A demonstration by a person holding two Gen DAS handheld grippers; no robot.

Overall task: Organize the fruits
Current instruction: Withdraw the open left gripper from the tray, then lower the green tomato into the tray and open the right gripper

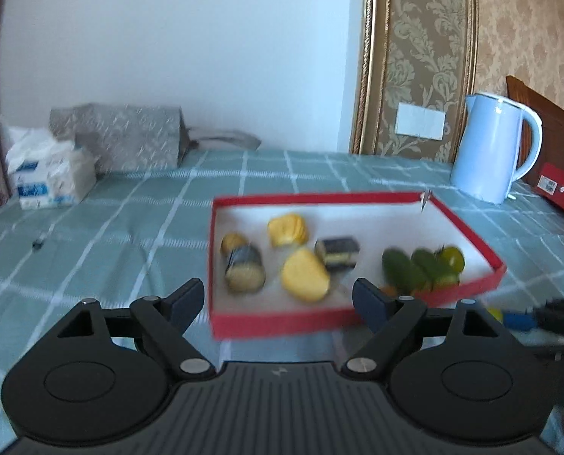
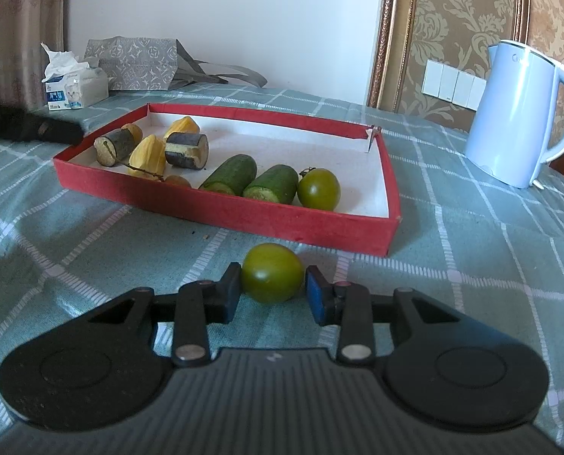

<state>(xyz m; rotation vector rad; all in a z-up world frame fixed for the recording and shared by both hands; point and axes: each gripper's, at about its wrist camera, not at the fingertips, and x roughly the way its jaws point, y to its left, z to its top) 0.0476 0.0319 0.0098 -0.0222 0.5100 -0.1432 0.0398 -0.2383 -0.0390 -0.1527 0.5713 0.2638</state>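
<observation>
The tray (image 2: 221, 204) is lying ahead of me on the tablecloth (image 2: 471, 265). Inside it, the sugarcane pieces (image 2: 187, 150) and jackfruit pods (image 2: 147, 157) are sitting at the left, the two cucumber pieces (image 2: 251, 182) right of them, a tomato (image 2: 318, 189) just beside those. Another tomato (image 2: 272, 277) is resting on the cloth just near of the tray, between my right gripper's (image 2: 272, 295) fingers. The kettle (image 2: 520, 113) is standing far right, the tissue pack (image 2: 77, 87) and bag (image 2: 137, 62) far left.

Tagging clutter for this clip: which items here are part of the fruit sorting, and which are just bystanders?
Part of the job: red tray, green tomato in the right claw, second tomato, cucumber pieces, yellow fruit pieces, cane chunks.

Lying about: kettle, tissue pack, grey bag.
</observation>
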